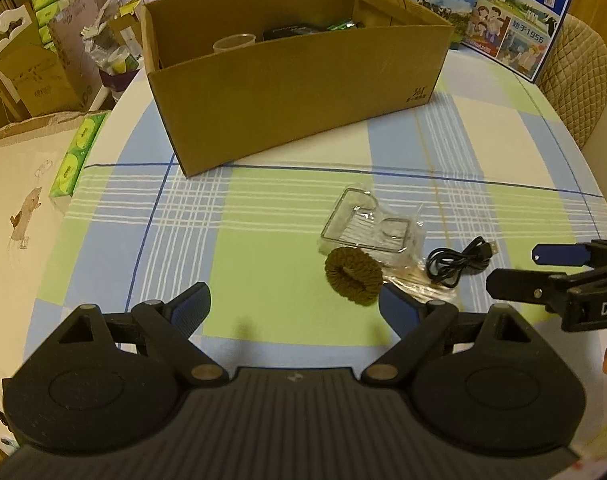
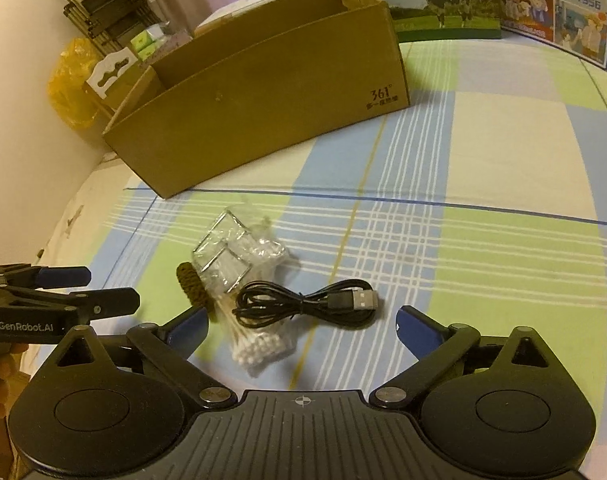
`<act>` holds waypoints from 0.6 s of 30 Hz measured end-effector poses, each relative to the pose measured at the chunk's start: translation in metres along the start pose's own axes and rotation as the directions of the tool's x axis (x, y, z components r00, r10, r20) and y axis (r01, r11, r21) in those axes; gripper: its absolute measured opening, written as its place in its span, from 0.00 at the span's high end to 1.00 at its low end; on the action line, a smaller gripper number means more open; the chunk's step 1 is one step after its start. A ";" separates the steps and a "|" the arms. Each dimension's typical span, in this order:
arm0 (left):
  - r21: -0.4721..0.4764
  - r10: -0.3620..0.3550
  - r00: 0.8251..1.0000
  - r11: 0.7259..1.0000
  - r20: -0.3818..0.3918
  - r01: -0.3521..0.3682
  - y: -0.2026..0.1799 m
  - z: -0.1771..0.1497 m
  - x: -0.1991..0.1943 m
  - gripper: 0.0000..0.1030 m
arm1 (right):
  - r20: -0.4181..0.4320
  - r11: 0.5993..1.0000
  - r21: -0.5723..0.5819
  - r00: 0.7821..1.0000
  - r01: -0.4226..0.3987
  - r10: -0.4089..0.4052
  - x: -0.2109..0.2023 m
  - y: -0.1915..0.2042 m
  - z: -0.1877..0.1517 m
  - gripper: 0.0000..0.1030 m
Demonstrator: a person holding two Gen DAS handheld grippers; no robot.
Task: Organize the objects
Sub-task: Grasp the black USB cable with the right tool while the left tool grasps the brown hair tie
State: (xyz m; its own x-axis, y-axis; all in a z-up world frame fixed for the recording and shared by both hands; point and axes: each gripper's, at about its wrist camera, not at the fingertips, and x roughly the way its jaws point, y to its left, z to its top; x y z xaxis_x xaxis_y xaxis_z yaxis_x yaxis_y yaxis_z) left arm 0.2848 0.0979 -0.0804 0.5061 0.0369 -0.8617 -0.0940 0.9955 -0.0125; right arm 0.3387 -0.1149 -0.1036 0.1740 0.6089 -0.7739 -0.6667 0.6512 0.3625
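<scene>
Checked tablecloth, black cable just beyond wide-apart right tongs, nothing gripped

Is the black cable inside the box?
No, the cable lies coiled on the tablecloth, in front of the box.

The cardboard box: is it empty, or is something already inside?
Not empty. The box stands open-topped, and a clear cup and dark items show inside.

Home: checked tablecloth, milk cartons
</scene>
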 end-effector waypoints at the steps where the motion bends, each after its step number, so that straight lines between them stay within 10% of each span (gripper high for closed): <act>1: -0.002 0.000 1.000 1.000 -0.002 0.000 0.001 0.000 0.002 0.13 | -0.002 1.000 -0.002 1.000 0.001 -0.001 0.003 0.000 0.000 0.05; 18: -0.019 -0.007 0.999 1.000 -0.032 0.007 0.016 0.002 0.031 0.14 | -0.058 0.998 -0.057 0.998 0.026 -0.029 0.045 0.001 0.003 0.06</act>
State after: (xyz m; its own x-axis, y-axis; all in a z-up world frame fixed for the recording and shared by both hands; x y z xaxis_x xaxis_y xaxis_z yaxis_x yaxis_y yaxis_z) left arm 0.3003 0.1154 -0.1061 0.4792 0.0267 -0.8773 -0.1067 0.9939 -0.0280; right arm 0.3480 -0.0857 -0.1368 0.1512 0.5621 -0.8131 -0.7019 0.6403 0.3122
